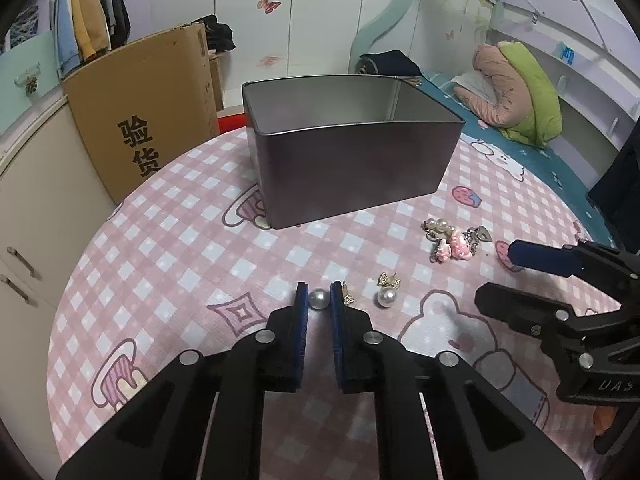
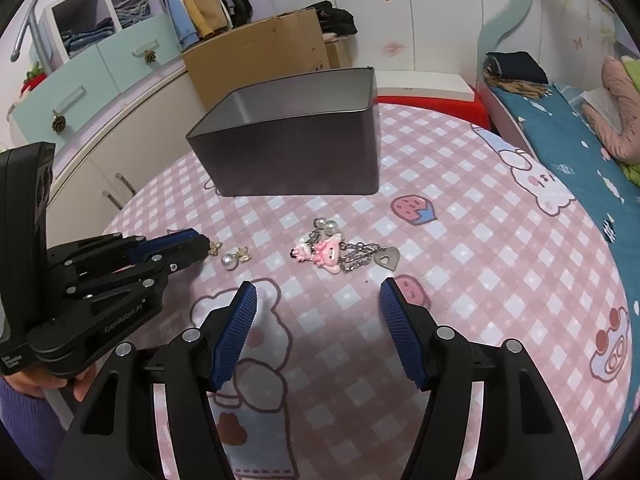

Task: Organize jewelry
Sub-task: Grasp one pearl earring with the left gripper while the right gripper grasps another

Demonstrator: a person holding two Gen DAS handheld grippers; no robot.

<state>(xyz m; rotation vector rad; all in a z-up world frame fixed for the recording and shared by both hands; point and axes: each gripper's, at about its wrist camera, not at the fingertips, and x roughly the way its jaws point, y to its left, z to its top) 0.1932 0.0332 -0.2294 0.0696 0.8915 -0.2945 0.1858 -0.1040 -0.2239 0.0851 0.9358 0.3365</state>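
Note:
A dark metal tin, open-topped, stands on the pink checked tablecloth; it also shows in the right wrist view. My left gripper is closed on a pearl earring, its gold bow sticking out to the right. A second pearl earring lies just right of it, also in the right wrist view. A pink charm chain with pearls and a heart tag lies ahead of my right gripper, which is open and empty. The chain shows in the left wrist view too.
A cardboard box leans by the cabinet at the left. A bed with a teal sheet and folded quilts lies to the right. Red stool behind the table.

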